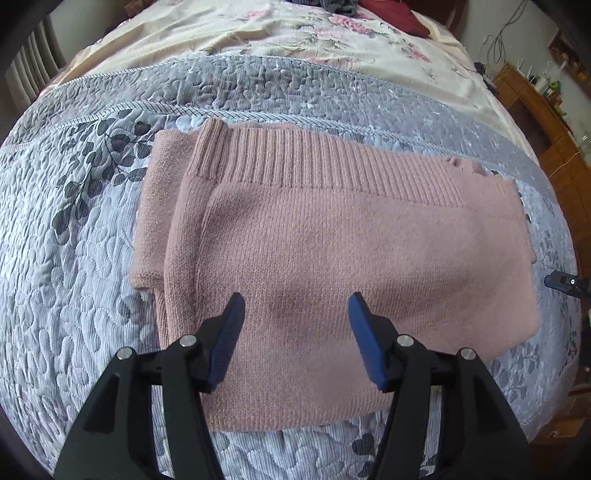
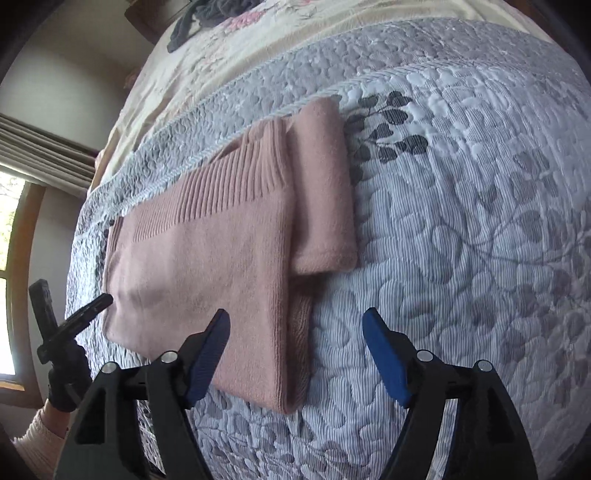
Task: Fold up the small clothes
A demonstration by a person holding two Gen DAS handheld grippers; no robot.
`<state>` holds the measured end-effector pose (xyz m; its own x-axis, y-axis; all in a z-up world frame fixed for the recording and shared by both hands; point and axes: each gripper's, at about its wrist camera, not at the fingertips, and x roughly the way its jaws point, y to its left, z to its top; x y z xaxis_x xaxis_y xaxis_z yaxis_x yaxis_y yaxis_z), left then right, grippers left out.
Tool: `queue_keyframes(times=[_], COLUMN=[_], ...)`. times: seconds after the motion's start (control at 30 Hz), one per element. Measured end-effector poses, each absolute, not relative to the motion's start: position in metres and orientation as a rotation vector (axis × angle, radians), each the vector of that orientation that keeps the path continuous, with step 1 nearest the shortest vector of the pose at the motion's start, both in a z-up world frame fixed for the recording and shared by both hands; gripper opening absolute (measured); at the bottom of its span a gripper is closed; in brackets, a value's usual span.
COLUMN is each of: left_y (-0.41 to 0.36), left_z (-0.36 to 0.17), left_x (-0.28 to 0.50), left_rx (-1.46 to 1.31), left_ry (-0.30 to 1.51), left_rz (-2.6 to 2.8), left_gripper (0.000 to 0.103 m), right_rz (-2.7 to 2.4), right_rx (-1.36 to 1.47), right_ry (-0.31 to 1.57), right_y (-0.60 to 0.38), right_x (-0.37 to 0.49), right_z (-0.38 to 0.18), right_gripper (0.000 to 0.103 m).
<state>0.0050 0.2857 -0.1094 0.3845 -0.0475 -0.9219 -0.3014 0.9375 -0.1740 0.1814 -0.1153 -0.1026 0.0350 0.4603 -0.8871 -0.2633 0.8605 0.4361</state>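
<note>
Quilted grey-blue bedspread point(image 1: 74, 258) with a leaf pattern covers the near part of a bed; a cream floral sheet point(image 1: 258, 33) lies on the far part, with dark clothing point(image 2: 207, 14) bunched at its far end. Pink knitted sweater point(image 1: 332, 240), folded into a rough rectangle, rests flat on the bedspread with its ribbed hem point(image 1: 314, 158) along the far edge and a folded sleeve point(image 2: 321, 184) lying beside the body. Left gripper point(image 1: 295, 314) hovers over the near middle of the sweater, its blue-padded fingers point(image 1: 229, 339) spread apart and holding nothing. Right gripper point(image 2: 295, 332) sits above the sweater's near corner, fingers likewise apart and empty, one over the knit and the other over bare quilt. Wooden furniture point(image 1: 546, 122) stands at far right in the left wrist view; a window point(image 2: 11, 258) shows in the right wrist view.
</note>
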Motion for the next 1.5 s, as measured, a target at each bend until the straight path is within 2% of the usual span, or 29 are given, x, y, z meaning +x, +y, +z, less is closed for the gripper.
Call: queue_keyframes(times=[0.37,0.47,0.53,0.63,1.07,1.2,1.5], left_y=[0.286,0.289,0.29,0.291,0.29,0.295,0.312], left_z=[-0.129,-0.132,-0.134,-0.135,-0.143,-0.135,-0.108], left_x=[0.035,0.038,0.039,0.039,0.044,0.042,0.019], left_rx=[-0.359,-0.363,-0.368,-0.362,-0.361,-0.394,-0.453], left_ry=[1.177,1.18,1.183,1.187,1.186,1.187,1.139], left_rz=[0.168,0.164,0.16,0.151,0.144,0.13,0.1], left_gripper=[0.058,0.058,0.058,0.059,0.063,0.063,0.063], right_rz=[0.614,0.622,0.64,0.66,0.633,0.674,0.856], right_rx=[0.208,0.197,0.232,0.288,0.323,0.326,0.222], right_ry=[1.487,1.48,1.484,1.486,1.485,1.441,1.368], right_y=[-0.091,-0.085,-0.087,-0.095,-0.097,-0.089,-0.001], right_x=[0.226,0.228,0.23,0.231,0.229,0.227,0.21], right_z=[-0.143,-0.146,-0.149,-0.151,-0.154,-0.127,-0.063], right_gripper=[0.074,0.06,0.04,0.032,0.028,0.021,0.02])
